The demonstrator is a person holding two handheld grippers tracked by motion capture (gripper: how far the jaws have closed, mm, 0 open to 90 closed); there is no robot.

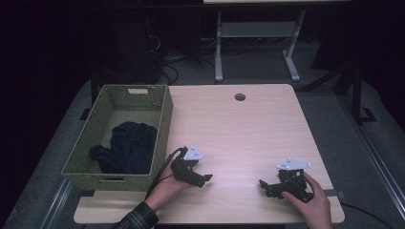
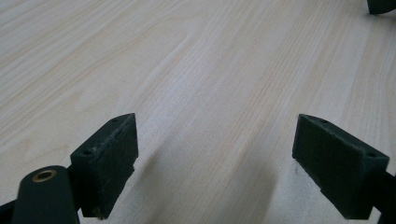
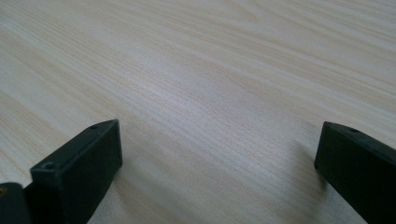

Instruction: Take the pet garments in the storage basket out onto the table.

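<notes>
My left gripper [image 1: 206, 179] rests low on the light wood table [image 1: 239, 129] near its front edge, beside the basket, pointing right. In the left gripper view the left gripper [image 2: 215, 158] stands open, its jaws wide apart over bare wood. My right gripper [image 1: 263, 185] sits at the front right, pointing left toward the other one. The right gripper [image 3: 217, 163] is open too, with nothing between its jaws. A woven green basket [image 1: 162, 119] stands on the table's left side and holds a dark blue cloth [image 1: 126, 148].
A round cable hole [image 1: 239, 97] sits near the table's far edge. Beyond the table are a desk frame's legs [image 1: 218, 47] and cables on a dark floor. A tip of the right gripper [image 2: 380, 5] peeks in at the left gripper view's top right corner.
</notes>
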